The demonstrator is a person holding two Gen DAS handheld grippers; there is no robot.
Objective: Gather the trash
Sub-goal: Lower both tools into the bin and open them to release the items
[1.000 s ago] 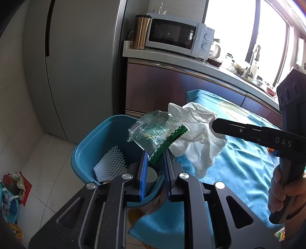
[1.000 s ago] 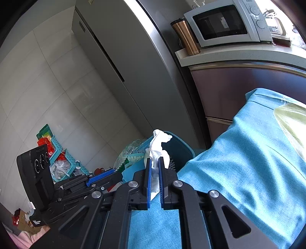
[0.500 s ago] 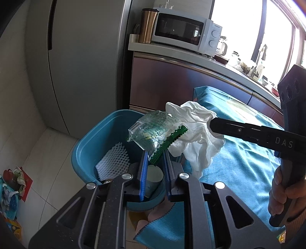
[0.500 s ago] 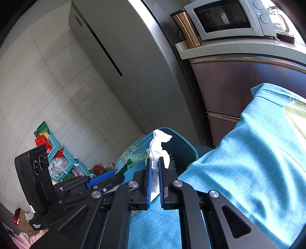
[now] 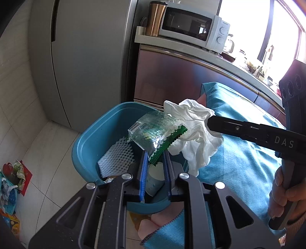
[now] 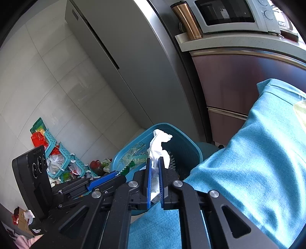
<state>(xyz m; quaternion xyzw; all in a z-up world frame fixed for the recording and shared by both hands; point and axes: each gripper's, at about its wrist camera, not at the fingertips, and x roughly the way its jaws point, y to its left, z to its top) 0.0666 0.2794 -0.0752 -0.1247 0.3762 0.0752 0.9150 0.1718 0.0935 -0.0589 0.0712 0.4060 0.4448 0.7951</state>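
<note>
My left gripper (image 5: 155,153) is shut on a clear plastic wrapper with a green zigzag edge (image 5: 153,132) and holds it over the blue bin (image 5: 91,138). My right gripper (image 6: 155,160) is shut on a crumpled white tissue (image 6: 158,145), beside the wrapper at the bin's table-side rim; the tissue also shows in the left wrist view (image 5: 195,132). The bin (image 6: 191,147) holds a white foam net (image 5: 116,159) and a paper cup (image 5: 155,182).
The bin stands on the floor by a table with a blue cloth (image 5: 244,162). A grey fridge (image 5: 86,57) and a counter with a microwave (image 5: 189,26) and a copper tumbler (image 5: 155,18) stand behind. Baskets and clutter (image 6: 55,155) lie on the floor.
Both grippers have moved with their loads a little further out over the bin. The grips are unchanged.
</note>
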